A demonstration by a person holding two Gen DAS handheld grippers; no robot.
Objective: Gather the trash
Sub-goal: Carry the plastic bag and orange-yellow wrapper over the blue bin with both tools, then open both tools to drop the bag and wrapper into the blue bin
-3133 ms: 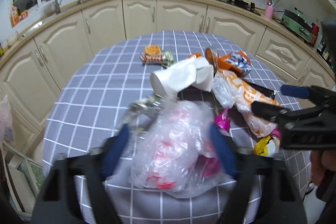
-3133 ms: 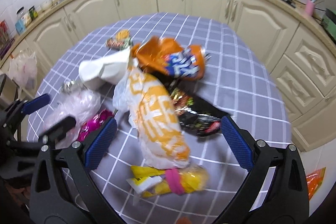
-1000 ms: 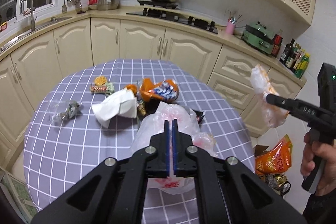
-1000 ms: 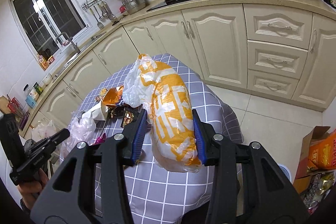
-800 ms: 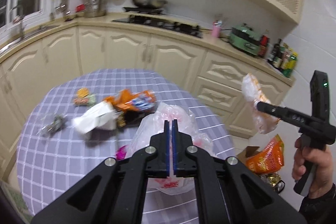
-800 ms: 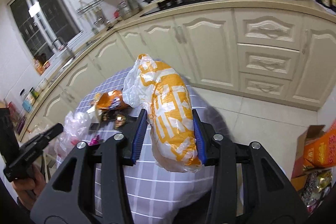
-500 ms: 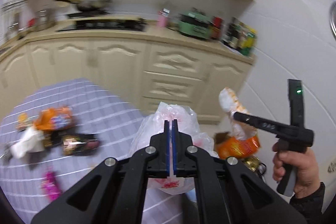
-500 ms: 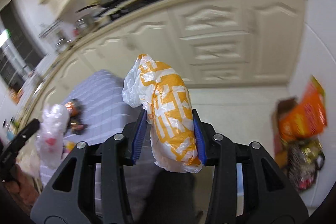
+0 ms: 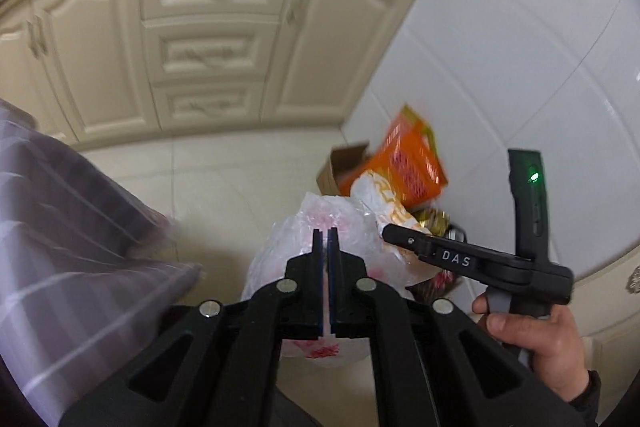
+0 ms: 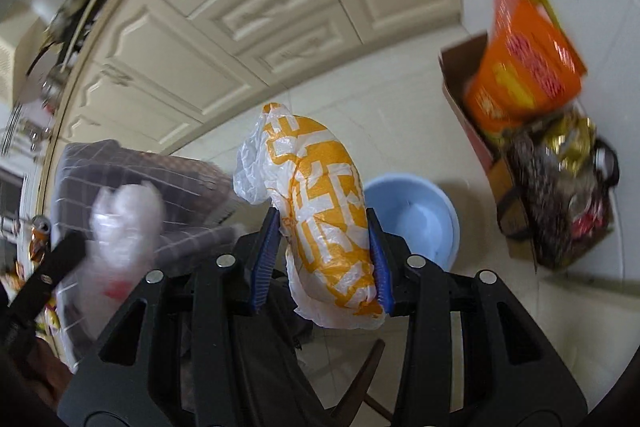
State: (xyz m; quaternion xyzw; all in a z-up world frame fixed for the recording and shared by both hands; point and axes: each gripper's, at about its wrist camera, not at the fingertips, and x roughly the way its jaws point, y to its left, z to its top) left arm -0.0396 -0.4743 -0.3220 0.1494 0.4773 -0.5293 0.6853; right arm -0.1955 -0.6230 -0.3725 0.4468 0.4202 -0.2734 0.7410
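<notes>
My left gripper (image 9: 325, 239) is shut on a clear plastic bag with pink print (image 9: 288, 247), held in the air over the floor. My right gripper (image 10: 322, 251) is shut on a white and orange plastic bag (image 10: 320, 195), held above a light blue bin (image 10: 416, 223) on the floor. In the left wrist view the right gripper (image 9: 386, 229) is just right of my left one, with the orange bag (image 9: 384, 199) in it. The pink bag also shows blurred at the left of the right wrist view (image 10: 124, 227).
A cardboard box (image 10: 472, 131) with an orange packet (image 10: 524, 67) and other wrappers stands by the white tiled wall (image 9: 520, 47). Cream cabinets (image 9: 180, 47) lie ahead. The table's grey checked cloth (image 9: 60, 227) is at the left.
Both grippers have swung away from the table to the right and tilted down toward the floor, each still holding its bag. The blue bin and cardboard box have come into view.
</notes>
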